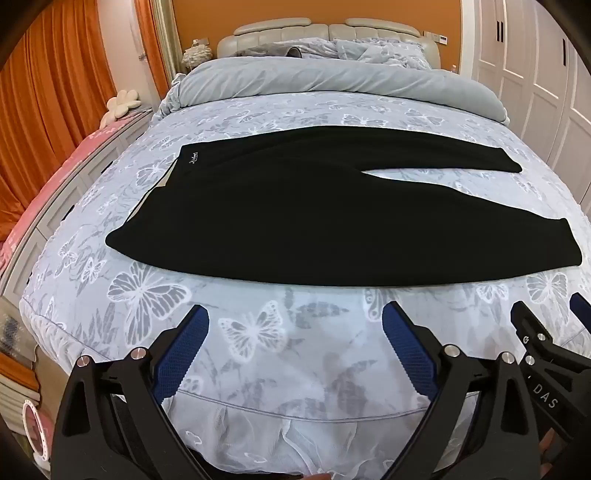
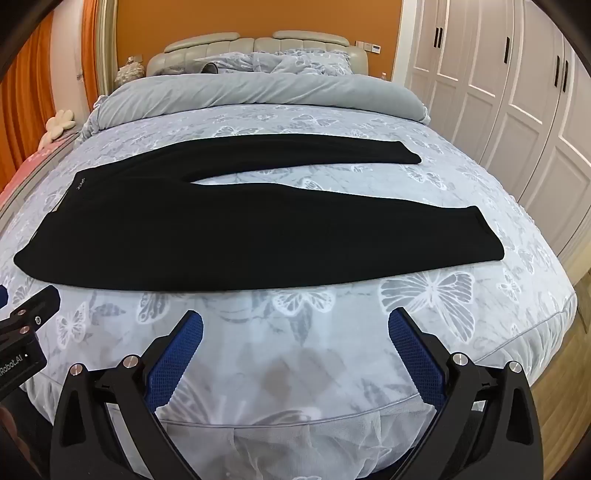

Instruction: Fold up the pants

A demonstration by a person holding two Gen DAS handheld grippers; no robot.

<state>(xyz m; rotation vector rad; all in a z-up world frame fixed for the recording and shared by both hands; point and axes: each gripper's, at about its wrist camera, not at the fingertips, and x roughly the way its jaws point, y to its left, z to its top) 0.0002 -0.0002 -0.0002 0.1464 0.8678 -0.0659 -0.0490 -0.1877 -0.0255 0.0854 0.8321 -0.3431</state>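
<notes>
**Black pants flat on the butterfly sheet, both tongs released**

Black fabric across the middle of the left wrist view: pants (image 1: 280, 206) spread flat on a pale blue butterfly-print bed sheet (image 1: 258, 343), waistband at the left with a small white logo (image 1: 194, 157) near its far corner, two legs running right and parted by a narrow wedge of sheet. Near leg wider and closer to the bed's near edge, far leg slimmer. Left gripper (image 1: 295, 328) at the bottom, blue-padded fingers (image 1: 184, 350) spread wide over bare sheet, released, grasping nothing, short of the pants' near edge. Right gripper (image 1: 546, 314) poking in at the lower right, just beside the left one, only partly visible. Rolled grey duvet (image 1: 332, 79) farther back, beige headboard (image 1: 328, 35) beyond, orange curtains (image 1: 66, 92) at the left, white wardrobe doors (image 1: 535, 74) at the right.

Same layout in the right wrist view: pants (image 2: 221, 229) lying crosswise on the bed sheet (image 2: 295, 332), waistband left, leg ends right. Right gripper (image 2: 295, 328) low in the centre, blue-padded fingers (image 2: 413, 350) set wide apart, released, over bare sheet near the hem side. Left gripper (image 2: 33, 306) showing only as a black edge at the left, state not readable here. Grey duvet (image 2: 258, 92), headboard (image 2: 258, 46) and wardrobe doors (image 2: 498, 92) behind.
</notes>
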